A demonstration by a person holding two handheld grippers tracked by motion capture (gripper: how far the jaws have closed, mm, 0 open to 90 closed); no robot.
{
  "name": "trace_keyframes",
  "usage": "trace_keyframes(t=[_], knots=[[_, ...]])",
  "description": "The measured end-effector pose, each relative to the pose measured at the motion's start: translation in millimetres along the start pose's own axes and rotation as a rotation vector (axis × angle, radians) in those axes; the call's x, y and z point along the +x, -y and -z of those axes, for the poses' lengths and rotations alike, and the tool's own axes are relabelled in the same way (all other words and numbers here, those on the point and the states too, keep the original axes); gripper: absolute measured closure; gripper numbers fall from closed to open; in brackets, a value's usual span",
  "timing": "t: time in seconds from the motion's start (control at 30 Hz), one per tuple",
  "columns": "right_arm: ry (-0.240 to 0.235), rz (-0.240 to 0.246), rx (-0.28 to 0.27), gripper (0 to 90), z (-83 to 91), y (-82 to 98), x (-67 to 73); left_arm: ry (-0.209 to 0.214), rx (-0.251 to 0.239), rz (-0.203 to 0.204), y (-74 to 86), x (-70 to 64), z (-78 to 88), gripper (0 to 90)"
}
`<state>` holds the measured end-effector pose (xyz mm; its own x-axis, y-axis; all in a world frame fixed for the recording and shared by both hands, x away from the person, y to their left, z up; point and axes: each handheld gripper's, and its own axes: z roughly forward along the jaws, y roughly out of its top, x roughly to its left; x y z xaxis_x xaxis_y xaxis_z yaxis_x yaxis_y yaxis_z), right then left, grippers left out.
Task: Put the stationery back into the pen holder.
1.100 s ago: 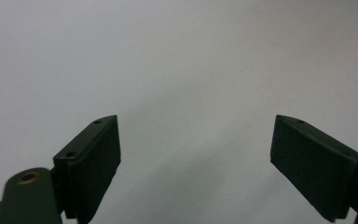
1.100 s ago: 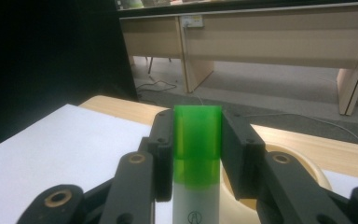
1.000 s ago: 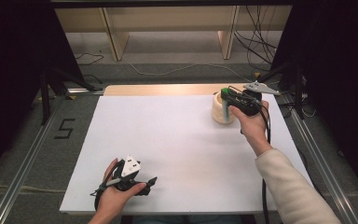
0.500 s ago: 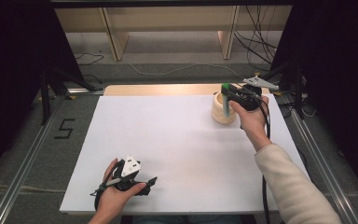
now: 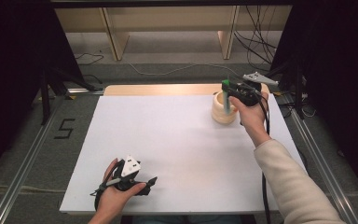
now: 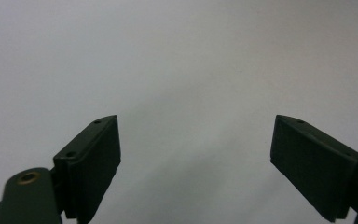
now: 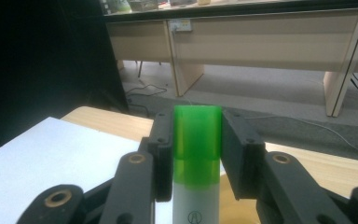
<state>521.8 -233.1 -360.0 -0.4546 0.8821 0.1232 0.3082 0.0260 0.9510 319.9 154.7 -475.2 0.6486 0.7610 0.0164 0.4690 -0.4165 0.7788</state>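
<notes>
A white tube with a green cap stands upright between the jaws of my right gripper, which is shut on it near the cap. In the high view the right gripper holds that green-capped tube over a pale wooden cup at the far right of the white sheet; the tube's lower end seems to reach inside the cup. My left gripper rests low at the near left of the sheet. Its jaws stand wide apart over bare white sheet, left gripper holding nothing.
The white sheet covers a wooden table whose bare strip shows at the far edge. Metal rails run along both sides. Wooden desk legs and cables lie on the floor beyond.
The right hand has turned the green-capped tube more upright and shifted it slightly over the cup. The left hand has stayed put.
</notes>
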Motion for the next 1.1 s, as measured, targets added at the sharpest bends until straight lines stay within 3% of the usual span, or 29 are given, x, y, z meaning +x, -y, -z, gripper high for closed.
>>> trace_keyframes(t=[1.1], knots=[[0.051,-0.013,-0.005,67.3,-19.3,-15.8,-12.7,0.002,-0.001,-0.001,0.2,0.0,-0.2,15.8]])
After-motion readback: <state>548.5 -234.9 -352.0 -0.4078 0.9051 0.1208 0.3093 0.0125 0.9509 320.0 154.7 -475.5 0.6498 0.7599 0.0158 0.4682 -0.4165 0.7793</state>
